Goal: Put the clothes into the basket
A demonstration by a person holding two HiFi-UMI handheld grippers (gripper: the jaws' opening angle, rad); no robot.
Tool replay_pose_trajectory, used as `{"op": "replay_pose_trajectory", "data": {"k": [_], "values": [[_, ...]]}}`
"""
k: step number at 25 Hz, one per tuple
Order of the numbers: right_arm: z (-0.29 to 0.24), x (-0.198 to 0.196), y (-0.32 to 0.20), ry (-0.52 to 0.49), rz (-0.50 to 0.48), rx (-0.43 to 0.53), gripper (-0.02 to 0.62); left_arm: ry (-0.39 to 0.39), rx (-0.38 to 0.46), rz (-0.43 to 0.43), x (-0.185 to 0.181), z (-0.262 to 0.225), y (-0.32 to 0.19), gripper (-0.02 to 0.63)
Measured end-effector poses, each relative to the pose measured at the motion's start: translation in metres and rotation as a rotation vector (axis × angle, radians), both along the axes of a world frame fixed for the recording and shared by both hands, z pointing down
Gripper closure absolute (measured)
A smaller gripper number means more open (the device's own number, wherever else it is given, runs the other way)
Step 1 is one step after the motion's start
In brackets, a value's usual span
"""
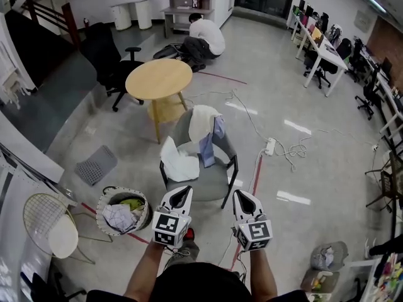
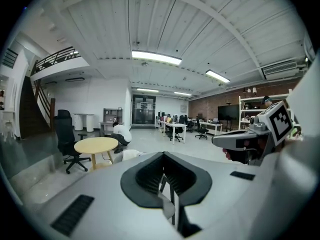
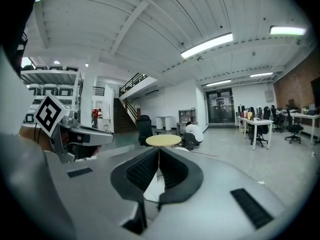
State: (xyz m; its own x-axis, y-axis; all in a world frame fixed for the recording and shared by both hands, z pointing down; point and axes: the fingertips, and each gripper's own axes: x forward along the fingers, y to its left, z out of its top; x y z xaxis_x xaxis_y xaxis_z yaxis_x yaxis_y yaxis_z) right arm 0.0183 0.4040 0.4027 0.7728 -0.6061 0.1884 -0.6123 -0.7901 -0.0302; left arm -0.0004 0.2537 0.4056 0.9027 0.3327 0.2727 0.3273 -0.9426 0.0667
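Observation:
A grey chair (image 1: 211,176) stands just ahead of me in the head view. On its seat lies a white garment (image 1: 178,162); another white garment (image 1: 203,121) and a blue cloth (image 1: 209,145) hang over its back. The round basket (image 1: 101,207) sits on the floor to the chair's left with several clothes (image 1: 119,218) inside. My left gripper (image 1: 184,191) and right gripper (image 1: 240,195) are side by side, pointing at the chair's near edge, short of the clothes. Both are shut with nothing held. The left gripper view shows the shut left gripper (image 2: 163,156), and the right gripper view the shut right gripper (image 3: 159,150).
Behind the chair is a round wooden table (image 1: 158,78) with a black office chair (image 1: 107,55) beyond it. A person (image 1: 204,36) crouches at the far end. A power strip (image 1: 271,146) and cables lie to the right. A white wire chair (image 1: 47,225) is at the lower left.

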Motion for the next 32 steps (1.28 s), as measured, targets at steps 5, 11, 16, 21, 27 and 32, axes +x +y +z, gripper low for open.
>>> {"op": "replay_pose_trajectory", "data": {"k": [5, 11, 16, 21, 27, 32], "values": [[-0.002, 0.038, -0.031, 0.005, 0.011, -0.006, 0.568, 0.004, -0.012, 0.02, 0.037, 0.001, -0.031, 0.6], [-0.002, 0.077, -0.07, 0.017, 0.015, -0.009, 0.568, 0.01, -0.013, 0.026, 0.076, 0.003, -0.068, 0.6], [0.0, 0.1, -0.1, 0.012, -0.001, -0.017, 0.568, 0.011, -0.017, 0.015, 0.1, 0.005, -0.096, 0.6], [0.005, 0.117, -0.115, -0.019, -0.011, -0.025, 0.568, 0.009, -0.054, -0.001, 0.113, 0.013, -0.112, 0.6], [0.012, 0.148, -0.12, -0.039, -0.017, -0.041, 0.568, -0.016, -0.07, -0.022, 0.138, 0.027, -0.122, 0.6], [0.024, 0.195, -0.117, -0.034, -0.025, -0.043, 0.568, -0.024, -0.063, -0.038, 0.177, 0.035, -0.122, 0.6]]}}
